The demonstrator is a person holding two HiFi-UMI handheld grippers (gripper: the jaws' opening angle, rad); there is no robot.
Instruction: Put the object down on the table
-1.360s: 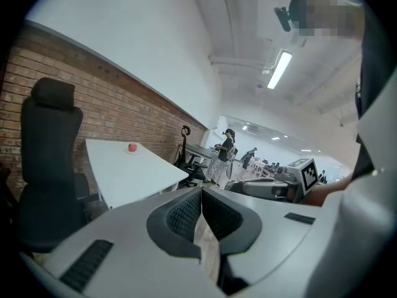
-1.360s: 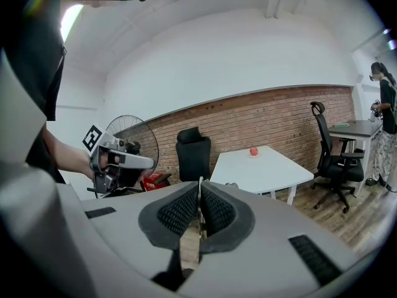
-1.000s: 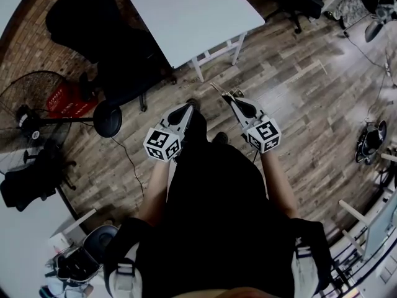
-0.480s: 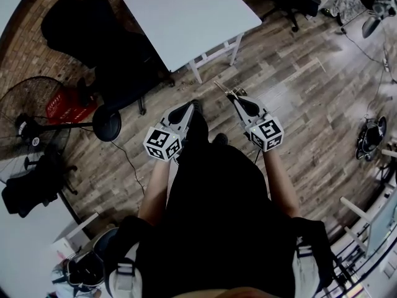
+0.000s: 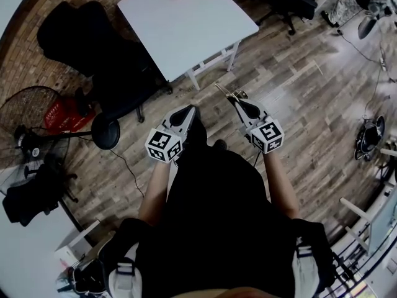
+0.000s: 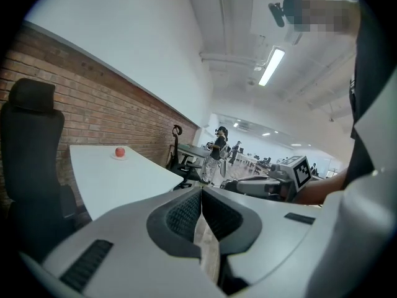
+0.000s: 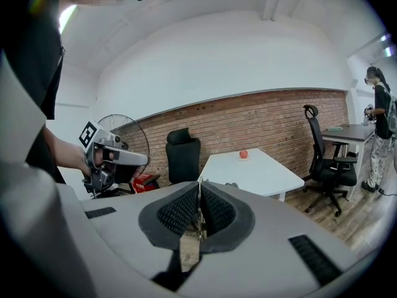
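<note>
Ahead of the right claw (image 5: 231, 96), clenched on a thin metal object (image 5: 222, 89), the white worktop (image 5: 186, 30) stands well apart.

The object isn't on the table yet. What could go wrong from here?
The right gripper holds the thin metal object in a fingertip pinch, well short of the white table; it could slip onto the wooden floor. The black office chair stands close beside the table and could be bumped on approach.
</note>
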